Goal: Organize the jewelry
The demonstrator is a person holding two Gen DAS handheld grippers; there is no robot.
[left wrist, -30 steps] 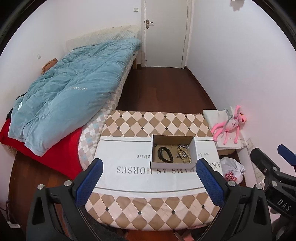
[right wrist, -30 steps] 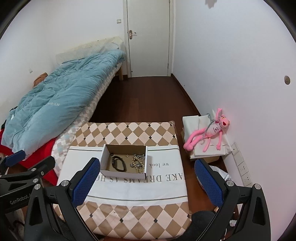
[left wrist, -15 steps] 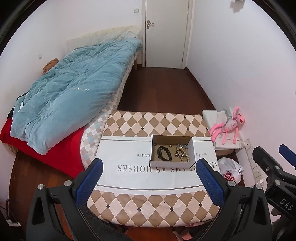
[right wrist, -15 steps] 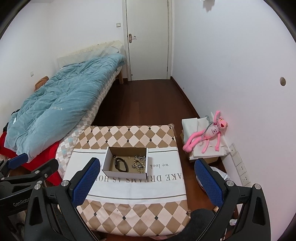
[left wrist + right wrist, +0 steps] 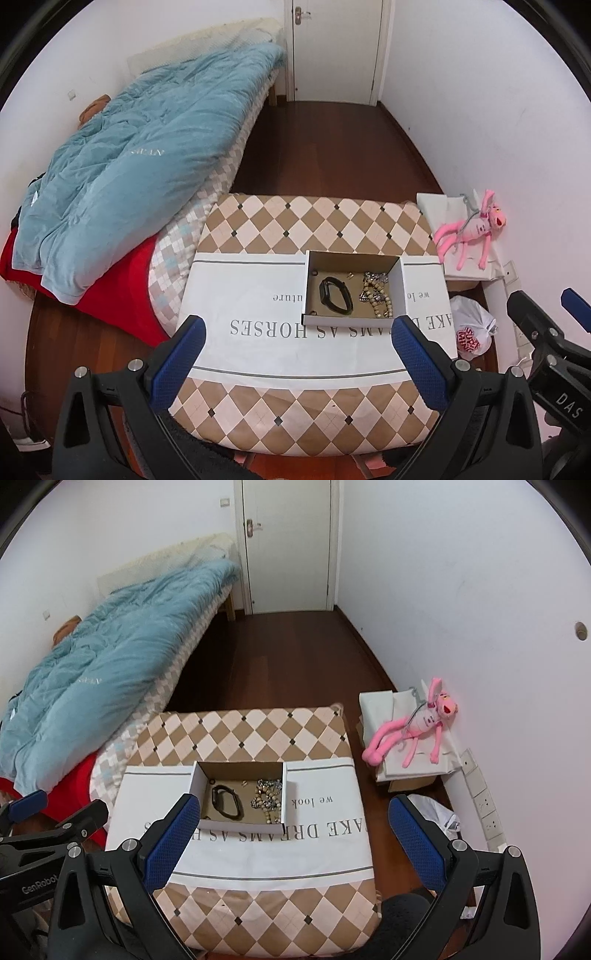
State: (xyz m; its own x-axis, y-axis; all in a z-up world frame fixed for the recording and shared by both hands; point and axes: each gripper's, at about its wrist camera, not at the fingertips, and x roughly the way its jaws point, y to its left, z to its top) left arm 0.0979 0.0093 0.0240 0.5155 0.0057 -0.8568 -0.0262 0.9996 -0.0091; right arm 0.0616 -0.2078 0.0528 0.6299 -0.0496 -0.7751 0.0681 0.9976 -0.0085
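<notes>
Looking along our left tongs (image 5: 295,354), we see their blue-padded fingers (image 5: 177,358) spread wide and holding nothing, poised above the near part of the table (image 5: 317,218). On the table's checked cover lies a white cloth (image 5: 240,291) with printed lettering, and an open cardboard box (image 5: 352,293) sits on that cloth toward the table's right edge. Inside the box we make out a black band (image 5: 335,294) at the middle and a tangle of beaded jewelry (image 5: 376,293) against its right wall, with a few small pieces near the far wall that are too tiny to identify. Past the table's right edge a pink plush toy (image 5: 471,232) leans at the wall; a bed with a blue quilt (image 5: 140,155) runs along the left.

From the right wrist, our right tongs (image 5: 291,834) are likewise wide apart and empty. The box (image 5: 238,794) shows just behind the left finger (image 5: 173,838), which overlaps its near left corner in this view. The band (image 5: 226,801) and the beaded jewelry (image 5: 266,794) rest on the box floor. Our left tongs (image 5: 44,812) appear at the lower left, beyond the table's left edge.
</notes>
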